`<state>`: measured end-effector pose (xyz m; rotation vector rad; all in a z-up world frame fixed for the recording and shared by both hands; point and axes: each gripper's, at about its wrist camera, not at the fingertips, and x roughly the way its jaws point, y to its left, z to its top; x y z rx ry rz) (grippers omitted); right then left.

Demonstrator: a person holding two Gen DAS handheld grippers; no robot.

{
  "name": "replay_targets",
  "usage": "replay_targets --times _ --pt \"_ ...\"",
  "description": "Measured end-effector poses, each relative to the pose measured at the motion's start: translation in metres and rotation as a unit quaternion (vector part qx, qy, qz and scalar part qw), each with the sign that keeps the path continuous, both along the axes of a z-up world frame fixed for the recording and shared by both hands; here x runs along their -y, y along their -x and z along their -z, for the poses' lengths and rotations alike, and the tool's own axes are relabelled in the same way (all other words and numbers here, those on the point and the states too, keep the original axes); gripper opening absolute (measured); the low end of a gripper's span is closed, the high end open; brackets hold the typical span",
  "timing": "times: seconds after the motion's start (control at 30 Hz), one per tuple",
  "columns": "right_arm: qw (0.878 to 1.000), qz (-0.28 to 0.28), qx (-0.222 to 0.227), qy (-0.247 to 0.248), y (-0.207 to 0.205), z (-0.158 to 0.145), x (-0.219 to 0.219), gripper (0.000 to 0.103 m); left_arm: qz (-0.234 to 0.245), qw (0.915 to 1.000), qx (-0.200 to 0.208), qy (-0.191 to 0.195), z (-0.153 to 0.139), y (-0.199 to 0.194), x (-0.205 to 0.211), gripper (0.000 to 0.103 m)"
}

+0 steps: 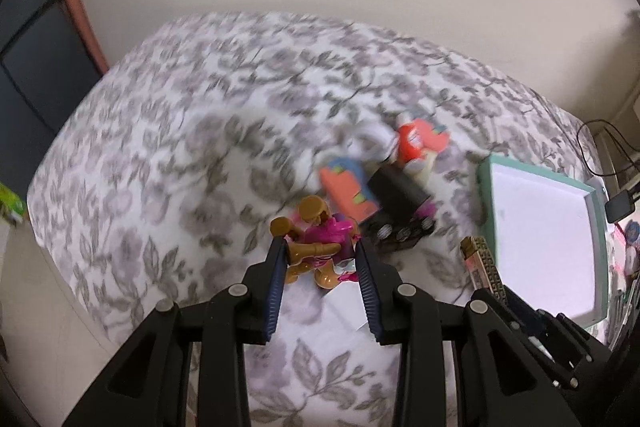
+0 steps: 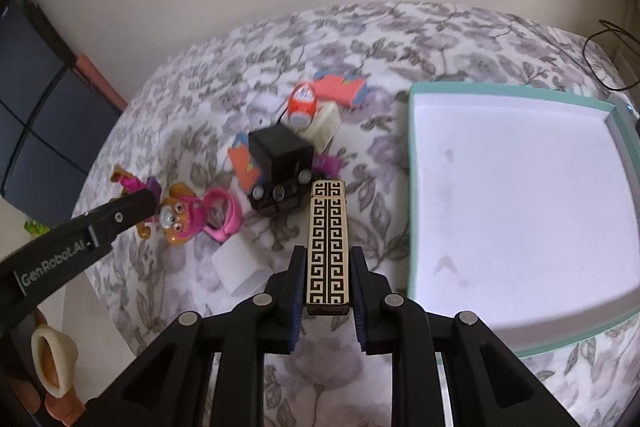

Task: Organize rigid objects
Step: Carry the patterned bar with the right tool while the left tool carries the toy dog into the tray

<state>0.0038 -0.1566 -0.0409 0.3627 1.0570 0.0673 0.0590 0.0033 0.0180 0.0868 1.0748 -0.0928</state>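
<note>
My left gripper (image 1: 320, 247) is shut on a tan and pink toy dog figure (image 1: 316, 239), just above the floral cloth; the figure also shows in the right wrist view (image 2: 180, 217). My right gripper (image 2: 326, 255) is shut on a long black and cream key-pattern box (image 2: 327, 247), held left of the teal-rimmed white tray (image 2: 416, 163). That box (image 1: 480, 263) and the tray (image 1: 486, 195) also show in the left wrist view. A pile of a black box (image 2: 280, 151), orange cards (image 2: 340, 87) and a red-white egg (image 2: 303, 103) lies beyond.
A pink ring (image 2: 226, 215) and a white roll (image 2: 240, 265) lie on the cloth (image 2: 460, 27) between the grippers. A cream block (image 2: 326, 125) and a purple piece (image 2: 326, 163) sit by the pile. Cables (image 1: 612, 155) hang at the far right. A beige wall is behind.
</note>
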Motion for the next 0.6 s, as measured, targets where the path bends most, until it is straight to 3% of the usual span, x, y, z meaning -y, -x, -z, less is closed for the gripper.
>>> replay_targets --times 0.13,0.33,0.6 --pt "0.999 0.036 0.007 0.004 0.0 -0.003 0.025 0.022 0.024 0.9996 0.014 0.002 -0.012 -0.006 0.036 0.036" --pt "0.992 0.126 0.007 -0.003 0.006 0.002 0.083 0.022 0.049 0.9982 0.032 0.014 -0.003 -0.01 0.09 0.036" --pt "0.968 0.249 -0.014 -0.018 0.025 0.024 0.166 0.022 0.112 0.9926 0.029 0.037 0.015 -0.007 0.156 0.036"
